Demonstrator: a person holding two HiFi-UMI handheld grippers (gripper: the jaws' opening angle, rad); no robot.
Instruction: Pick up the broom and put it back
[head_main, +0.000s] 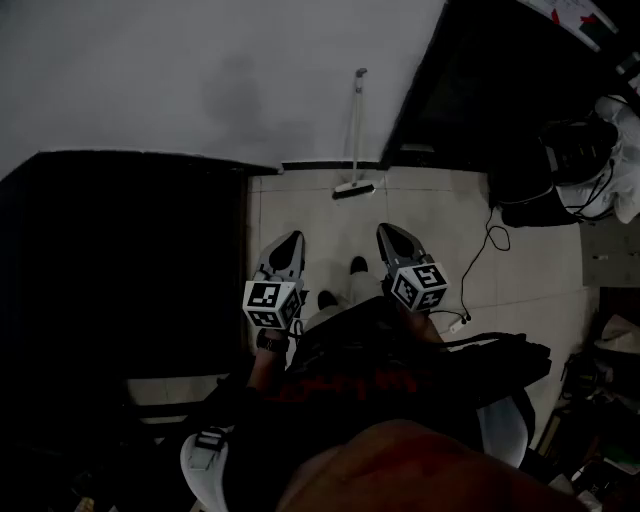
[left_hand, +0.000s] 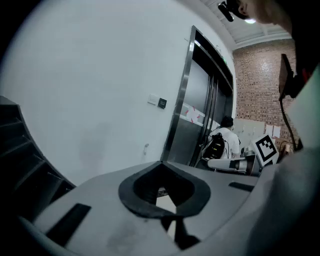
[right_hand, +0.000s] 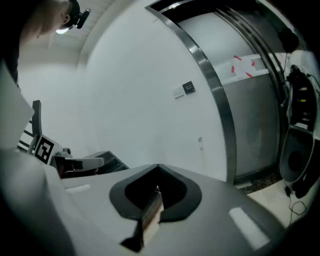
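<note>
The wearer's dark clothing (head_main: 400, 400) fills the bottom of the head view. Just past it, the left gripper (head_main: 291, 240) and the right gripper (head_main: 386, 231) sit side by side, pointing toward 12 o'clock and a little downward. Each gripper view shows its jaws clenched tip to tip, with nothing between them. Between the grippers, two shoes (head_main: 357, 265) stand on the pale tiled floor (head_main: 320, 215). A cable (head_main: 478, 262) trails over the tiles at 3 o'clock of the right gripper. Black steps (head_main: 130, 260) take up the 9 o'clock side.

The broom (head_main: 356, 135) is well apart from both grippers, straight ahead at 12 o'clock. It stands nearly upright, its head on the floor where the tiles meet the white wall (head_main: 200, 70) and its handle leaning on that wall. At 2 o'clock of the broom is a dark lift doorway (head_main: 480, 80). Farthest off, at 2 o'clock of the right gripper, is a person (head_main: 622, 170) in white with a black backpack (head_main: 575, 150).
</note>
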